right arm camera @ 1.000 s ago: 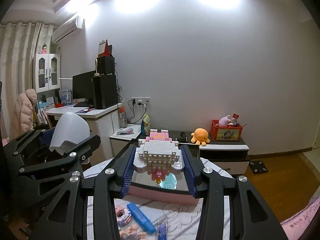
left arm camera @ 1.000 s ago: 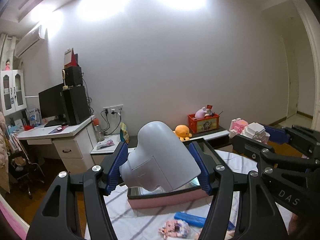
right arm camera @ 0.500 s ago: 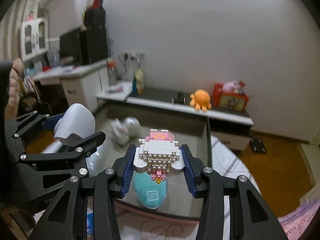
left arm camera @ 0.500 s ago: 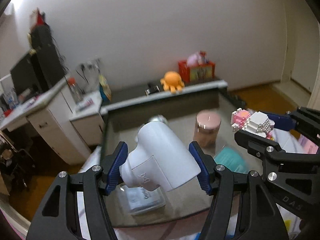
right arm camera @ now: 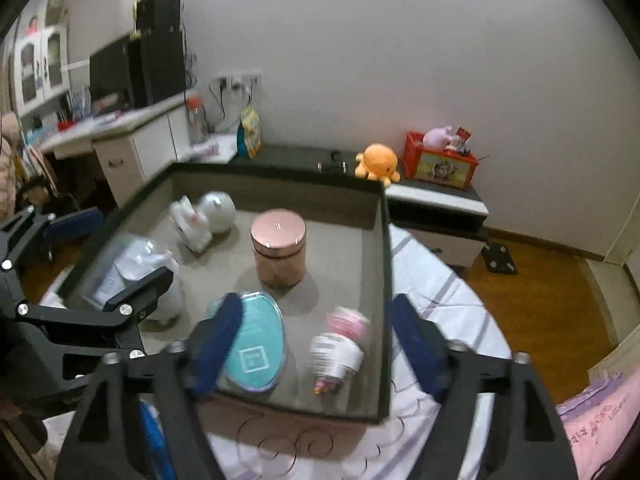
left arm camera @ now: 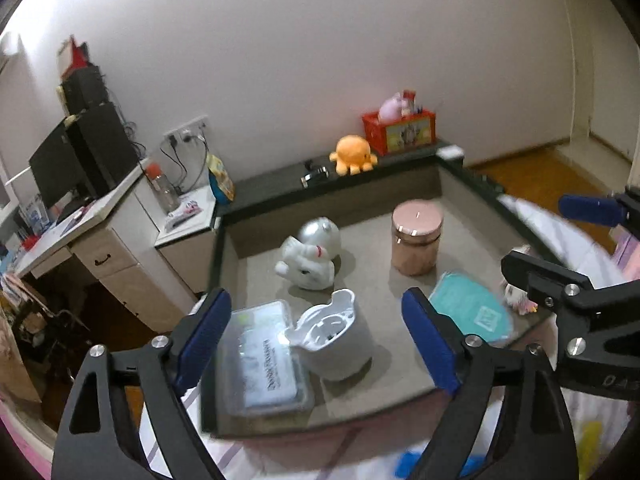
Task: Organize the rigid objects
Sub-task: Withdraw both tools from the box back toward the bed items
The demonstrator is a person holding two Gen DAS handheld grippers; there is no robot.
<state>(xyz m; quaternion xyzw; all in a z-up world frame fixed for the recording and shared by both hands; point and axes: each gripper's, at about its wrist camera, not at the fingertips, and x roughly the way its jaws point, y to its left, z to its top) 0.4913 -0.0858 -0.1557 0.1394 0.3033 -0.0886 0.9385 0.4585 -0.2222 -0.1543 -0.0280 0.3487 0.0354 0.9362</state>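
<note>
A white elbow-shaped device [left arm camera: 336,336] lies in the grey-lined box [left arm camera: 468,178], leaning against a clear plastic case [left arm camera: 264,360]. My left gripper [left arm camera: 316,340] straddles it with jaws opening, the blue pads clear of it on both sides. A white and pink block figure [right arm camera: 340,344] lies blurred near the box's right wall [right arm camera: 386,280]. My right gripper [right arm camera: 316,346] hangs over the figure, jaws opening, pads apart from it. In the left wrist view the right gripper [left arm camera: 536,232] partly hides the figure [left arm camera: 516,300].
Also in the box are a copper-pink lidded jar [right arm camera: 278,252], a teal oval case [right arm camera: 256,344] and a white toy figure [right arm camera: 204,216]. The box sits on a striped bedsheet [right arm camera: 440,300]. Behind it stand a low cabinet with an orange octopus [right arm camera: 378,162] and a desk.
Both grippers came forward and down over the box, then spread their jaws. The white device and the block figure left the pads and now lie inside the box.
</note>
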